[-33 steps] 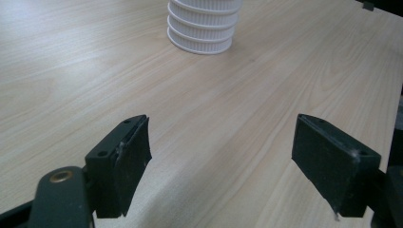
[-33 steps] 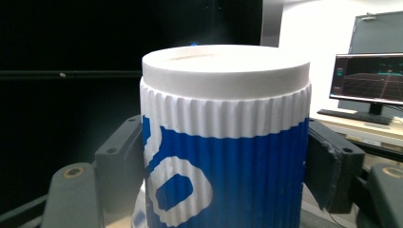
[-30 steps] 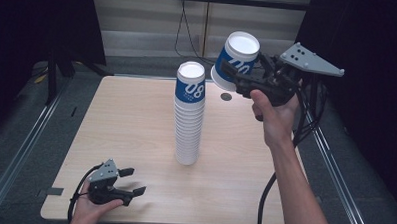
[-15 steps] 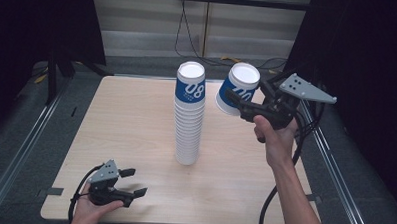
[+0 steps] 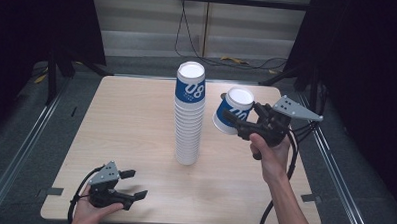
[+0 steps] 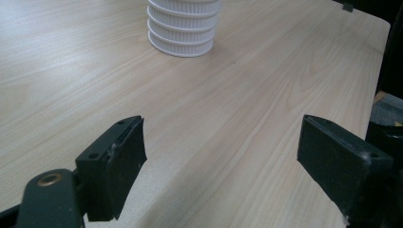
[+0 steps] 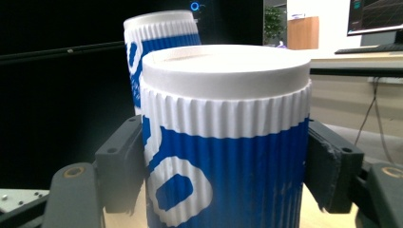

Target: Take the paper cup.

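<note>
The wooden table [image 5: 136,120] carries a tall stack of upside-down paper cups [image 5: 189,116], white and ribbed with a blue band on the top one; take this stack as the landmark. To the right of the stack, near its upper part and clear of it, the right gripper [image 5: 236,118] holds a single blue-and-white paper cup [image 5: 234,110], also base up and tilted. In the right gripper view both pads press the cup's [image 7: 228,156] ribbed sides. In front of the stack and to its left, at the table's near edge, the left gripper [image 5: 131,183] rests in a hand, jaws wide apart with nothing between them.
</note>
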